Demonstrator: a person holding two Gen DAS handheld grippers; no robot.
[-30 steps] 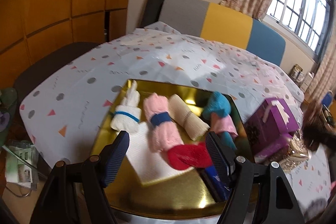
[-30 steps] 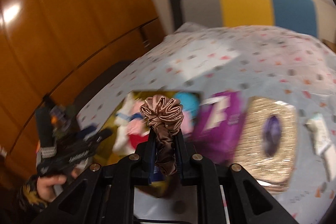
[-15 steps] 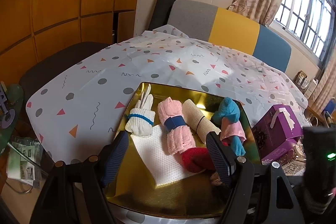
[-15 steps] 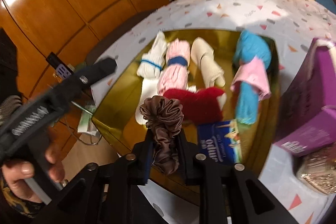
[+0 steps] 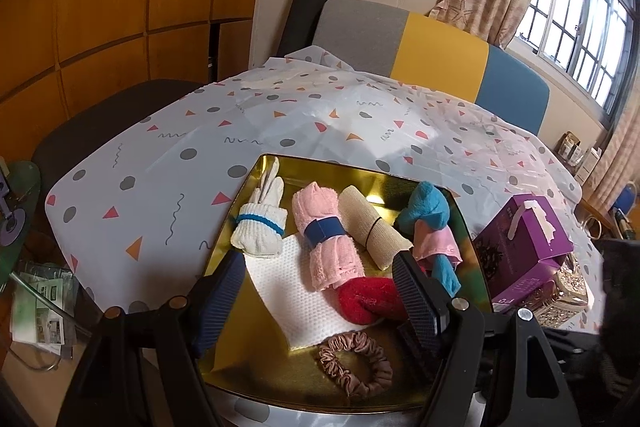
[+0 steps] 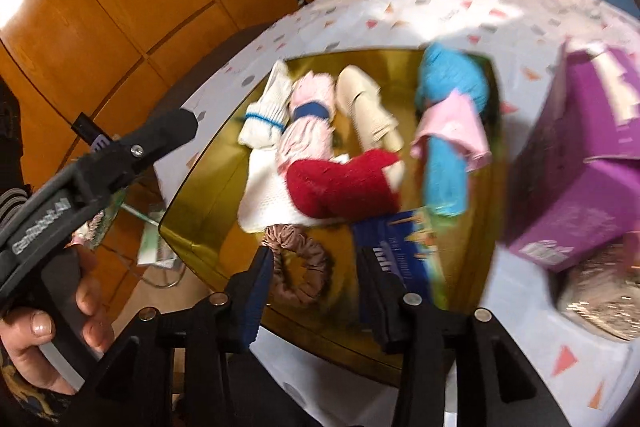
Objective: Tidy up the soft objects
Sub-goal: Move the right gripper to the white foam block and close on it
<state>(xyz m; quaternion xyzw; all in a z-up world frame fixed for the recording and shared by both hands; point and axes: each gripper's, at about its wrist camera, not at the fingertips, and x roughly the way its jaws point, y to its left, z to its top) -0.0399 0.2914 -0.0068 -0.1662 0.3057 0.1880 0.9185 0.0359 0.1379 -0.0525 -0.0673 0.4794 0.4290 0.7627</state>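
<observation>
1. While the left gripper [image 5: 320, 291] hovers low over the near edge of the gold tray [image 5: 256, 183], its blue-padded jaws stand wide apart with nothing between them; in the right wrist view a bare hand [image 6: 48, 331] grips its black handle at the lower left.
2. Spread just as wide, the right gripper [image 6: 316, 291] points down at the tray's near side and holds nothing.
3. One brown satin scrunchie [image 5: 354, 363] lies flat on the tray floor near the front rim, framed between the right gripper's open fingers [image 6: 256, 291] without touching them as far as the blurred view shows.
4. Counted in the tray: one white rolled sock bundle [image 5: 260, 227] with a blue stripe, one pink rolled towel [image 5: 326, 239] with a blue band, one beige roll [image 5: 370, 227] with a thin black band, one teal cloth [image 5: 428, 207] wrapped with one pale pink cloth [image 5: 436, 247], one red fuzzy piece [image 5: 370, 297], and one white textured cloth [image 5: 300, 299] beneath them.
5. One blue printed packet [image 6: 400, 247] lies in the tray by the right gripper's right finger.
6. One purple box [image 5: 524, 243] sits just right of the tray on the patterned tablecloth [image 5: 168, 163], above one glittery gold item [image 6: 600, 303].
</observation>
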